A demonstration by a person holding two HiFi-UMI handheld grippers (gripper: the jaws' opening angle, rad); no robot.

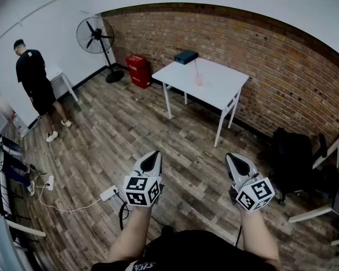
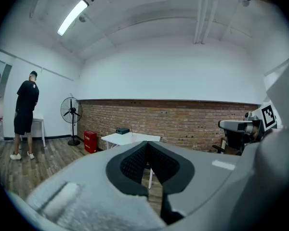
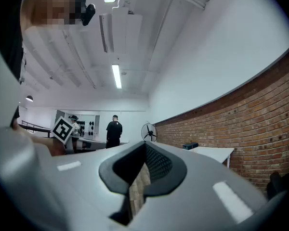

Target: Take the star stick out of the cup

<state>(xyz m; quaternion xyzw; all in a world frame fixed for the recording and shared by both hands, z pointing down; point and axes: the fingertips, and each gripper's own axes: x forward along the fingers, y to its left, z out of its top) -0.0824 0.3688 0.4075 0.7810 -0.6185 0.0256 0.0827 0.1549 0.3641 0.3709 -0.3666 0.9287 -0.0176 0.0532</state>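
left gripper [image 1: 152, 154] | right gripper [image 1: 232, 157] | ribbed black jaws both closed, empty | cup [image 1: 199, 82] on white table [image 1: 217, 89]

Grey grippers [image 1: 152, 154] [image 1: 231, 157], marker cubes [image 1: 141, 190], black top [image 1: 181, 254]

I had my left gripper [image 1: 152, 157] and my right gripper [image 1: 233, 160] out in front of me, side by side and well apart. Both pointed away from me, roughly level. My bare left forearm [image 1: 131, 236] and right forearm [image 1: 259, 236] reached forward behind them. Each pair of jaws was closed tip to tip with nothing between them. The marker cube [image 1: 142, 191] on each gripper sat at its near end.
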